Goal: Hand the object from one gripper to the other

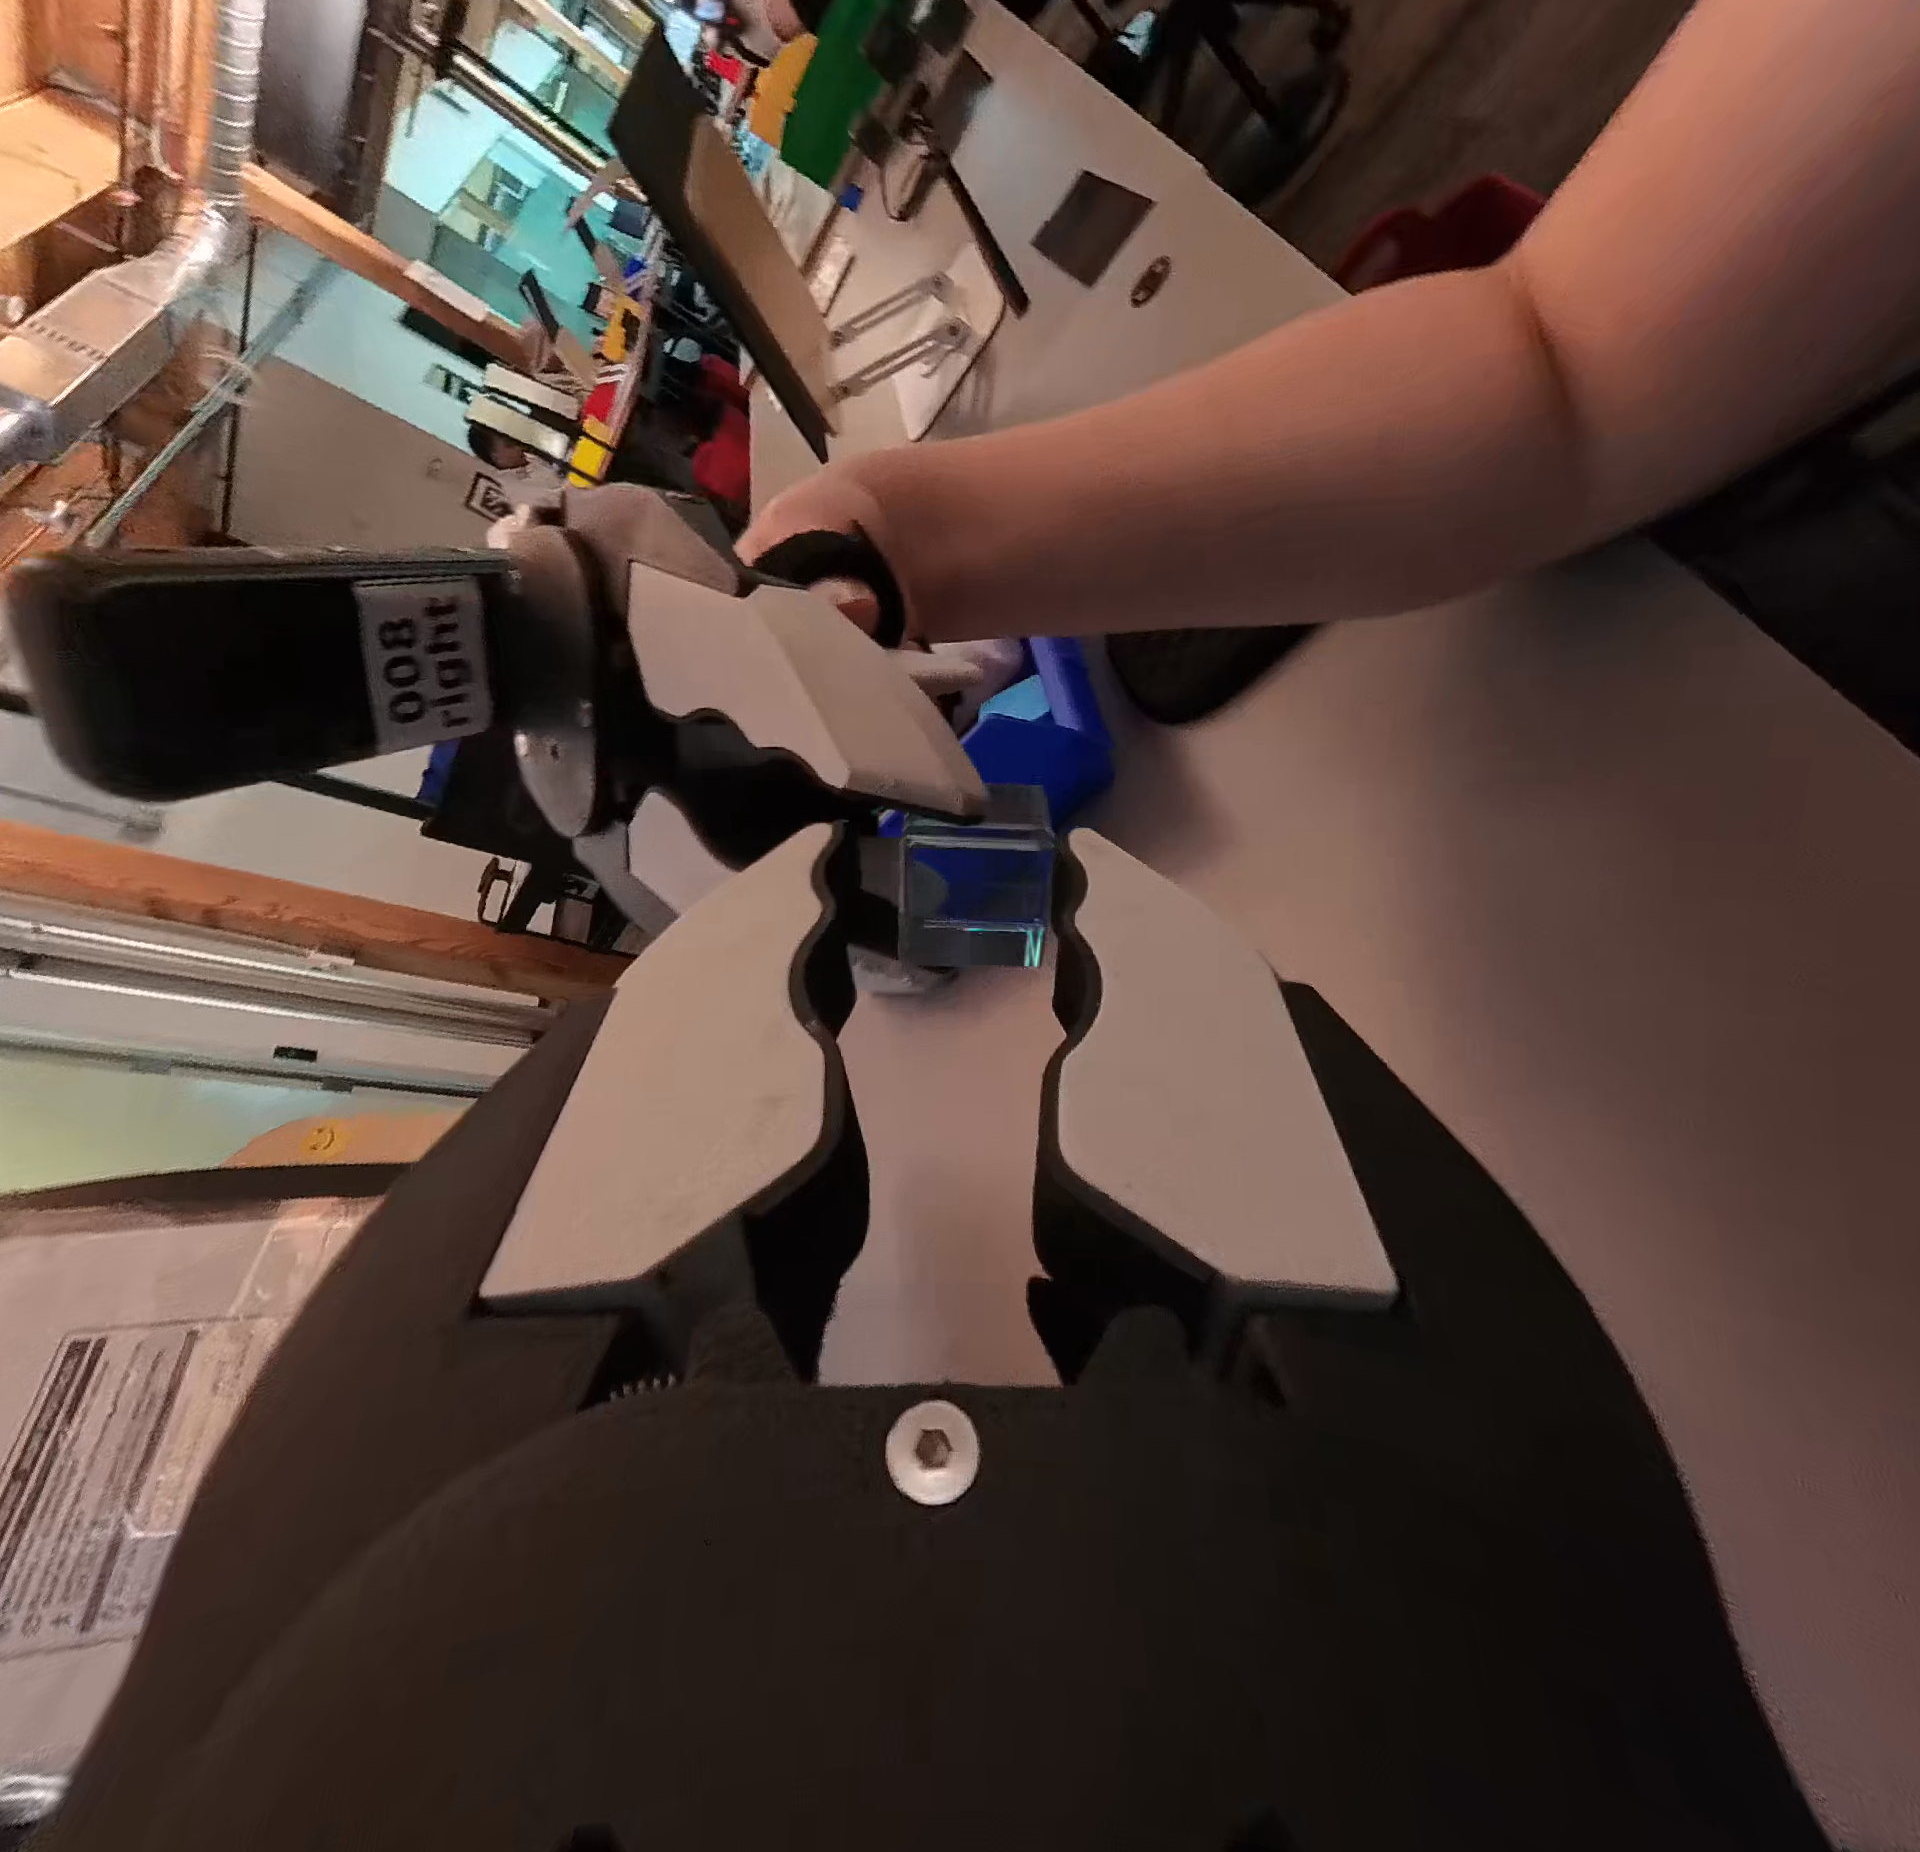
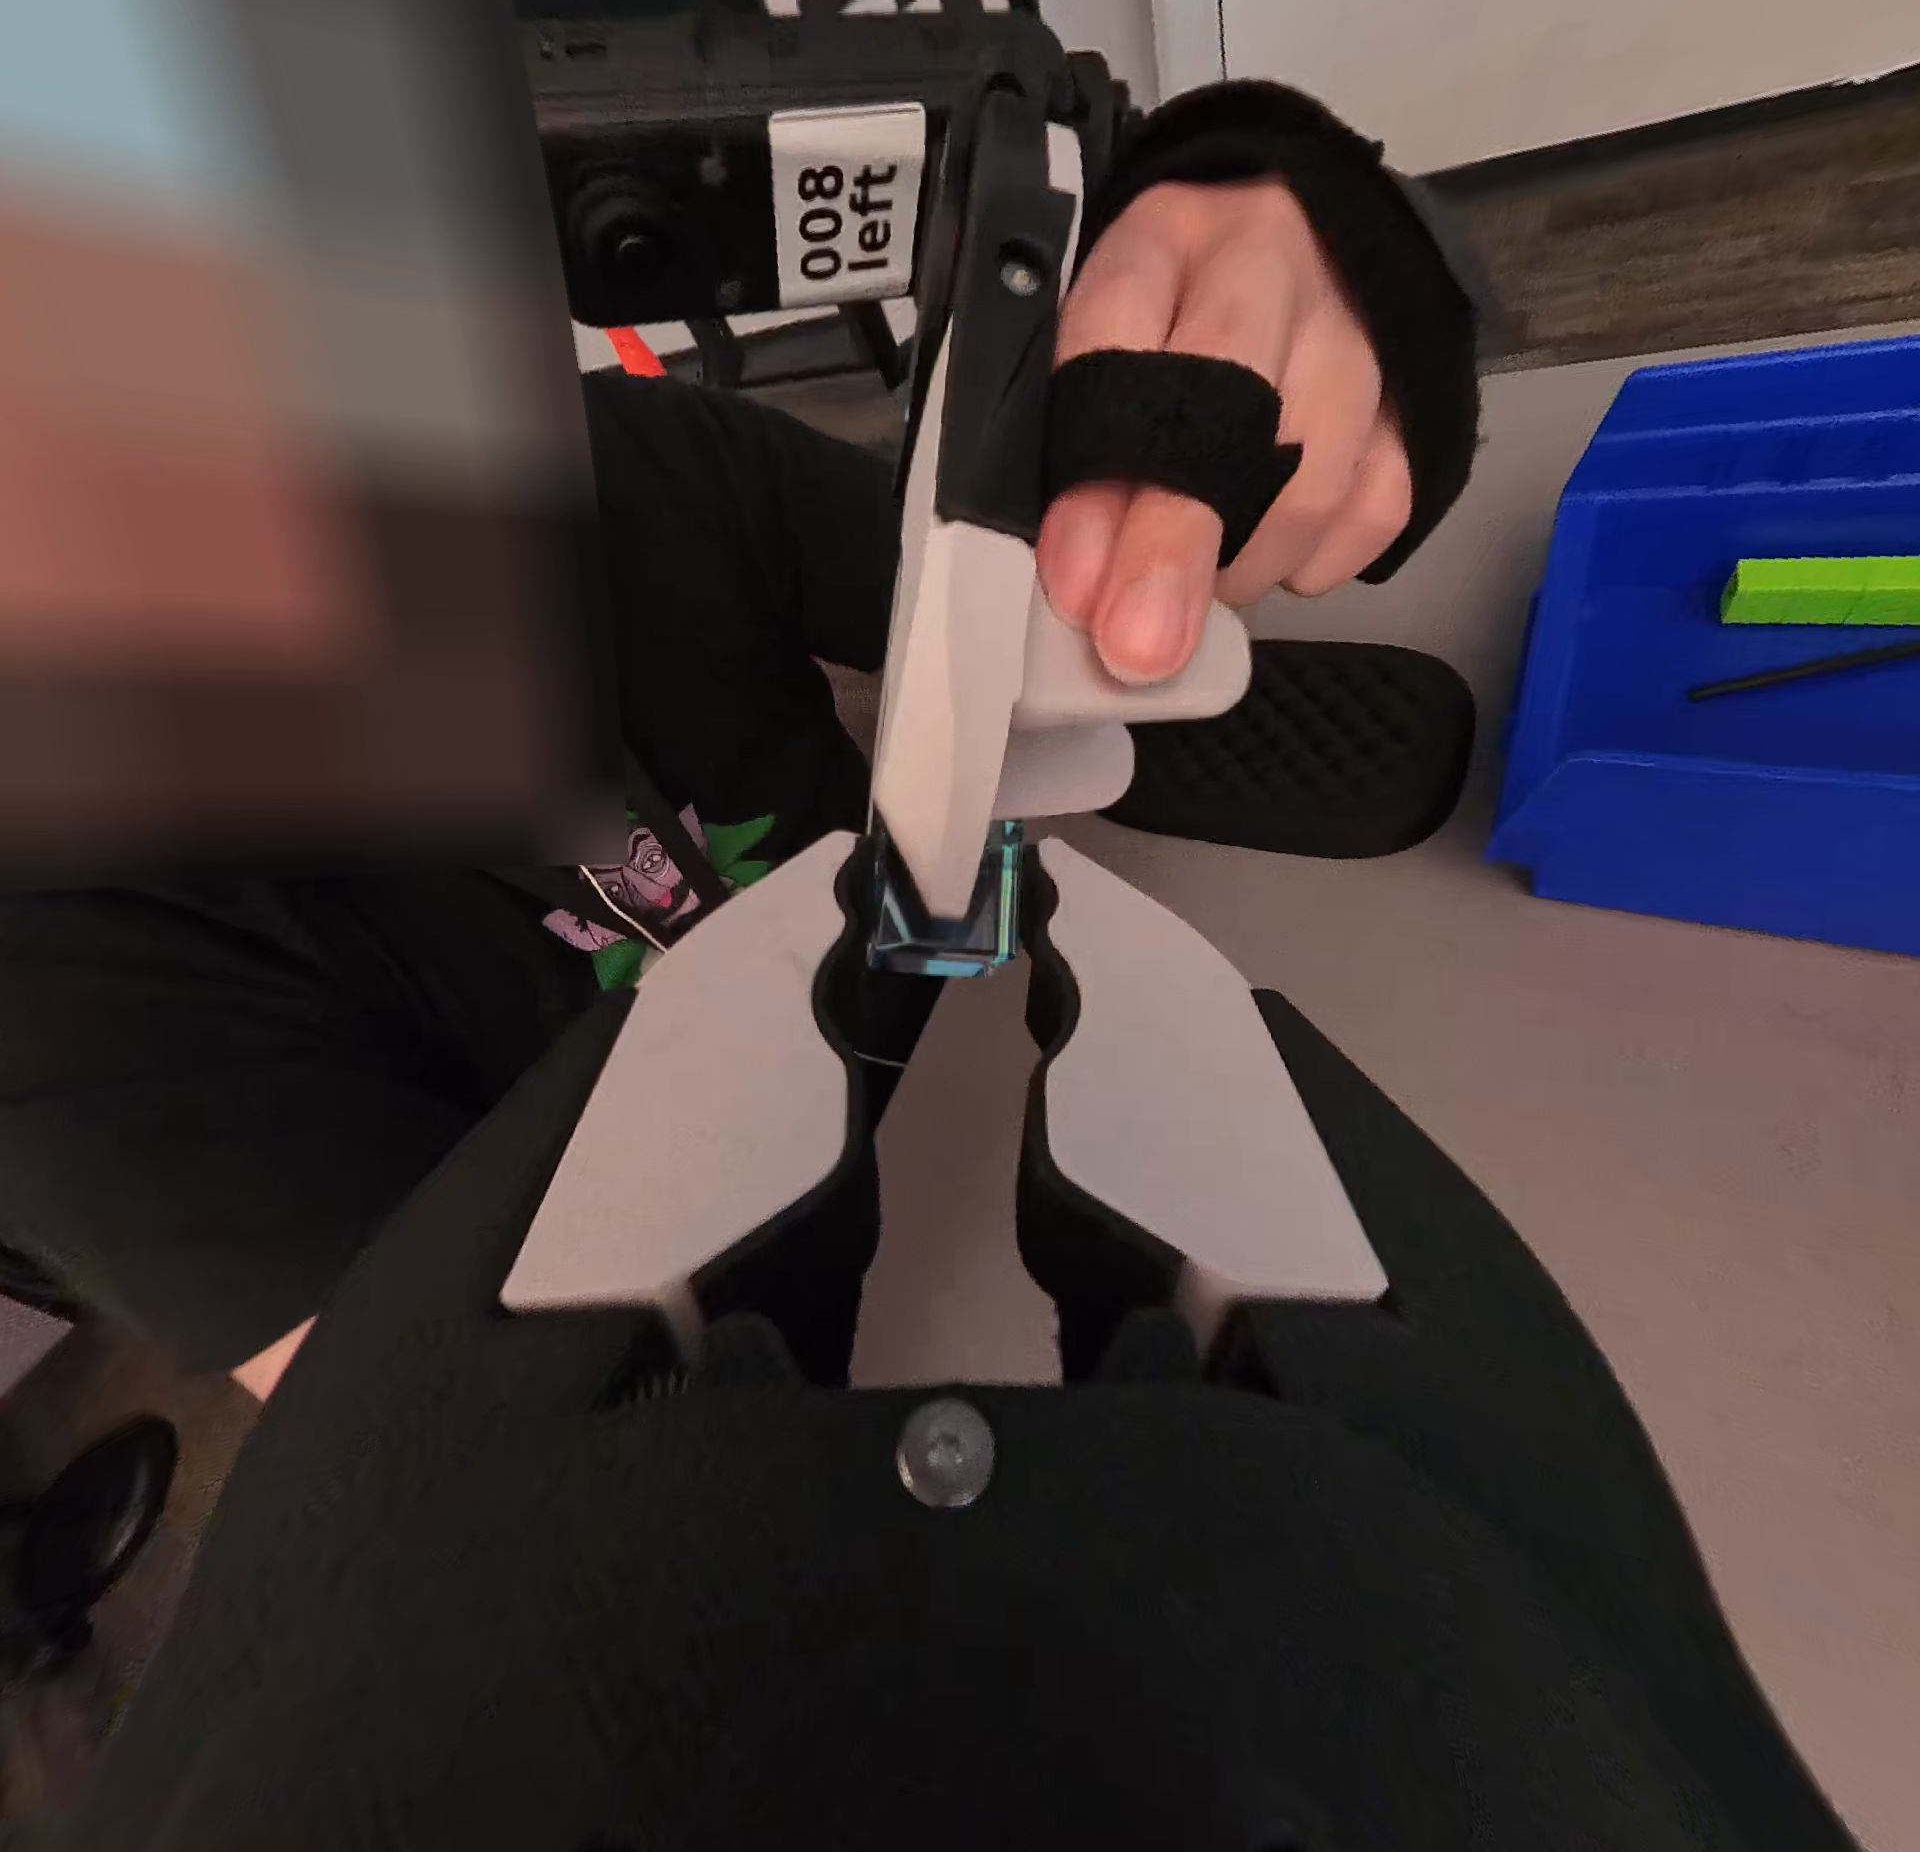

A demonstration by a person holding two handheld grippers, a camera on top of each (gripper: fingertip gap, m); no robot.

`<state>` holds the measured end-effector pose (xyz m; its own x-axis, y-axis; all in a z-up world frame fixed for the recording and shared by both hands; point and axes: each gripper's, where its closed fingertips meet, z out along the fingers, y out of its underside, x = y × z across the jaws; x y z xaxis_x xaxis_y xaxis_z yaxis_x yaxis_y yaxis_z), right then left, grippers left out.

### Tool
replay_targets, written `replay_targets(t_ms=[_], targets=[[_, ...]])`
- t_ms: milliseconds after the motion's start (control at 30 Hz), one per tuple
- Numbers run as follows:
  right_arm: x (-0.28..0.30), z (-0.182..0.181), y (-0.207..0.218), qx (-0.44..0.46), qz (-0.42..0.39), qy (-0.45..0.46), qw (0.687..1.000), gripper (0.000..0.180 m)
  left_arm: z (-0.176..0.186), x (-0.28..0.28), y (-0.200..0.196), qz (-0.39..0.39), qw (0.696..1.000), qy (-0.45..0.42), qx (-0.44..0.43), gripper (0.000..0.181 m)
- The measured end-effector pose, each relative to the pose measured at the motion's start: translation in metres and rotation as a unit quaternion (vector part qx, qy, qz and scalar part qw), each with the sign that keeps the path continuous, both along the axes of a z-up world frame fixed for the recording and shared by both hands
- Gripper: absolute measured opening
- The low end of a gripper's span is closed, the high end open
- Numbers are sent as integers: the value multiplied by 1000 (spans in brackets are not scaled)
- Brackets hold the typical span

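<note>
A small clear cube (image 1: 977,898) with a bluish tint is held in mid-air above the grey table (image 1: 1558,971). My right gripper (image 2: 940,857) is shut on the cube (image 2: 987,929), with both pads against its sides. In the left wrist view the right gripper (image 1: 914,846) comes in from the left and pinches the cube from above and below. My left gripper (image 1: 951,846) straddles the same cube, touching on the right, with a narrow dark gap on the left. In the right wrist view the left gripper (image 2: 935,867) reaches down from above, and its near finger covers part of the cube.
A blue plastic bin (image 2: 1714,659) holding a green bar (image 2: 1818,592) and a thin black rod stands on the table to the right. A black perforated pad (image 2: 1309,753) lies behind the grippers. A person's arm (image 1: 1351,431) crosses above the table. Monitors and clutter stand farther back. My two grippers' fingertips are within a few centimetres of each other.
</note>
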<state>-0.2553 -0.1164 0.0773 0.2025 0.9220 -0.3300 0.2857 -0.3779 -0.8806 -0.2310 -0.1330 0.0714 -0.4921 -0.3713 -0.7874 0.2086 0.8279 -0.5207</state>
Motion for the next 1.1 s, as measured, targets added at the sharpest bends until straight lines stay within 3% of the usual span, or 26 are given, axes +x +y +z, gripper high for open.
replay_targets(t_ms=[133, 233, 300, 400, 467, 533, 600, 700, 833, 867, 933, 1000, 1100], targets=[[5, 12, 7, 44, -28, 21, 998, 28, 7, 6, 5, 31, 998, -40, 29, 28], [16, 43, 28, 232, -112, 49, 965, 43, 33, 12, 26, 88, 992, -90, -5, 28], [29, 67, 38, 386, -189, 46, 902, 58, 52, 12, 39, 110, 986, -101, -73, 28], [43, 89, 43, 584, -276, -34, 762, 51, 69, 10, 57, 138, 971, -73, -179, 28], [51, 95, 47, 667, -319, -135, 659, 50, 77, 10, 70, 170, 955, -61, -235, 28], [47, 85, 55, 703, -311, -240, 593, 51, 78, 7, 72, 169, 939, -18, -298, 28], [38, 79, 62, 720, -299, -289, 556, 54, 82, 5, 72, 155, 919, 15, -362, 28], [21, 77, 66, 742, -289, -298, 527, 54, 79, 5, 72, 143, 892, 66, -423, 28], [14, 74, 71, 759, -286, -324, 487, 28, 74, 6, 72, 130, 877, 105, -450, 28], [14, 75, 72, 752, -292, -315, 499, 28, 75, 6, 73, 126, 879, 100, -448, 28], [15, 78, 71, 721, -308, -261, 562, 28, 84, 4, 76, 114, 888, 64, -440, 32], [19, 77, 70, 653, -311, -191, 663, 28, 101, -2, 83, 112, 905, -17, -410, 44], [24, 74, 65, 476, -289, -43, 830, 29, 110, -13, 83, 108, 932, -103, -330, 45]])
